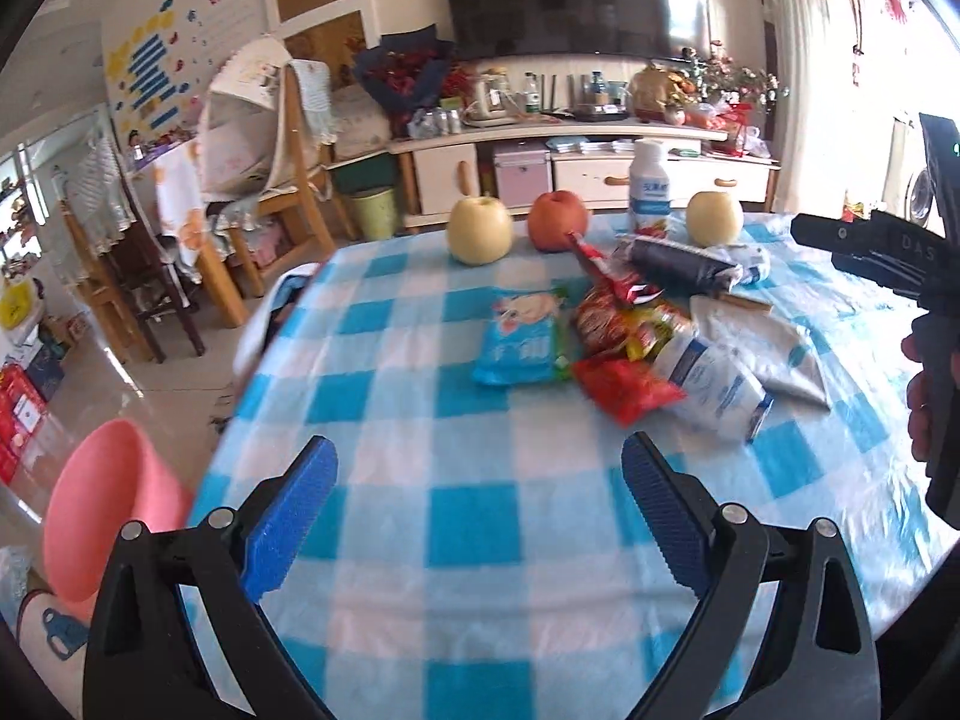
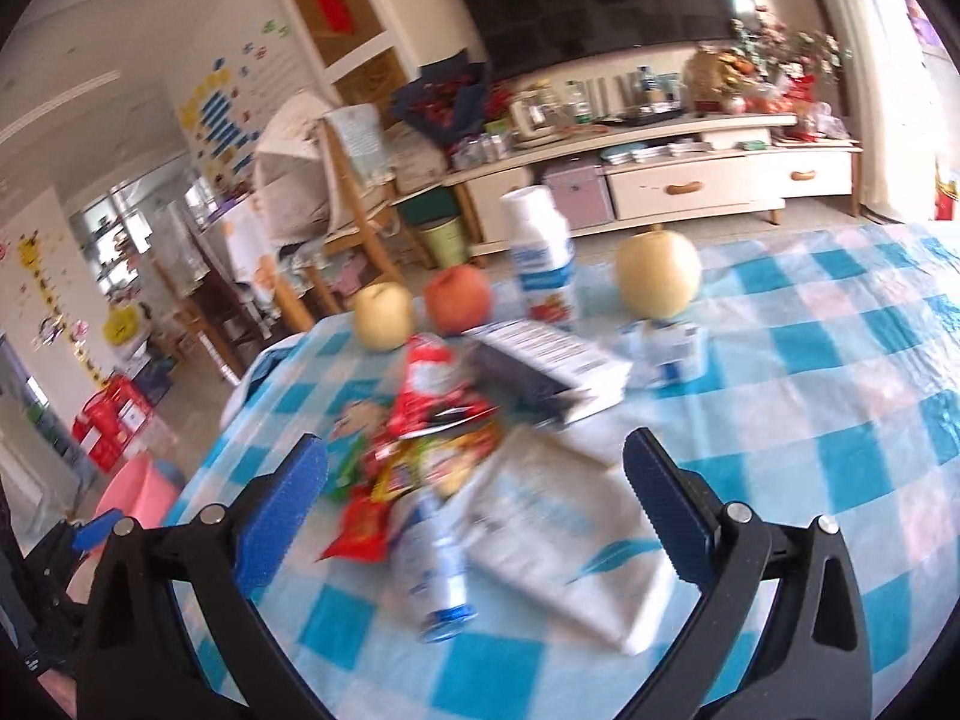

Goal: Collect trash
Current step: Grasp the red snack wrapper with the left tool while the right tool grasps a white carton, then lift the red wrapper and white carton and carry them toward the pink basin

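A heap of trash lies on the blue-and-white checked table (image 1: 468,516): a blue snack packet (image 1: 519,336), red wrappers (image 1: 624,387), a white-and-blue packet (image 1: 714,384), a grey flat bag (image 1: 762,336) and a dark packet (image 1: 684,261). My left gripper (image 1: 477,516) is open and empty, short of the heap. My right gripper (image 2: 477,510) is open and empty above the near side of the heap, over the white-and-blue packet (image 2: 435,558) and a white flat bag (image 2: 558,528). The right gripper body (image 1: 900,258) shows at the right in the left wrist view.
Two yellow apples (image 1: 480,231) (image 1: 714,219), a red apple (image 1: 558,221) and a white bottle (image 1: 651,186) stand along the table's far edge. A pink bin (image 1: 108,504) sits on the floor left of the table. Chairs and a TV cabinet stand beyond.
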### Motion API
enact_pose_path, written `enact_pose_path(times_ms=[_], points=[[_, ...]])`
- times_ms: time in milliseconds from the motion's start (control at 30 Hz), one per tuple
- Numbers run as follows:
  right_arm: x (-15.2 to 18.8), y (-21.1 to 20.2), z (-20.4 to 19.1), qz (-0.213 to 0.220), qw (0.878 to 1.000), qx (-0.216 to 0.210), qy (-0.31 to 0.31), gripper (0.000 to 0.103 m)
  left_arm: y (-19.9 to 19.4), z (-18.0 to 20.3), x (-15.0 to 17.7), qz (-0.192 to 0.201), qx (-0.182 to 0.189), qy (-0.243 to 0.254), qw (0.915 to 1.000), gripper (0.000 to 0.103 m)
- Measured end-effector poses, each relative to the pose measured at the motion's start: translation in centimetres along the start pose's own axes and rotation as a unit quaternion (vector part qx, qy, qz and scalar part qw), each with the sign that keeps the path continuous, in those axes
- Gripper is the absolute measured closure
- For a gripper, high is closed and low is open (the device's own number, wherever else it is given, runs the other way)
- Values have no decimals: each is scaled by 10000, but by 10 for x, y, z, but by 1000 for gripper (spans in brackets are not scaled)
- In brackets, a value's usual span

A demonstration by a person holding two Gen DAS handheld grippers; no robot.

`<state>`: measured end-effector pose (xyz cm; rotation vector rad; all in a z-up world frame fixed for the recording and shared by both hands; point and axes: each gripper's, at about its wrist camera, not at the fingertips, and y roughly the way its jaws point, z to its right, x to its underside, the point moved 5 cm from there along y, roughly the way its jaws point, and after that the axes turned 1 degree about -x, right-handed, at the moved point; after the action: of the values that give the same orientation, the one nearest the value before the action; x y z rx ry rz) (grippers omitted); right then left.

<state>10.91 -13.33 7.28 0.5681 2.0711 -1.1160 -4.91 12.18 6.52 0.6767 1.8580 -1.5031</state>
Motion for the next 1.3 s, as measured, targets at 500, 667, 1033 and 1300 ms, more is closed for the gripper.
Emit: enact_pose_path(times_ms=[500,667,1033,1300], points=[[-26,68,64,-553,9969,-327,463,4,152,73,-105,-811,866,-574,9913,35],[-26,101,46,-907,9948,-454,-64,4,203,86,-114,-1264,937,-683,9852,46],[-18,152,33,-1507,9838,-723,-649,16,244,107,-121,-1547,1025,-373,9819,68],[-18,171,27,-1553,9834,-378,-854,16,245,108,-119,-1413,1230,-450,9813,72]])
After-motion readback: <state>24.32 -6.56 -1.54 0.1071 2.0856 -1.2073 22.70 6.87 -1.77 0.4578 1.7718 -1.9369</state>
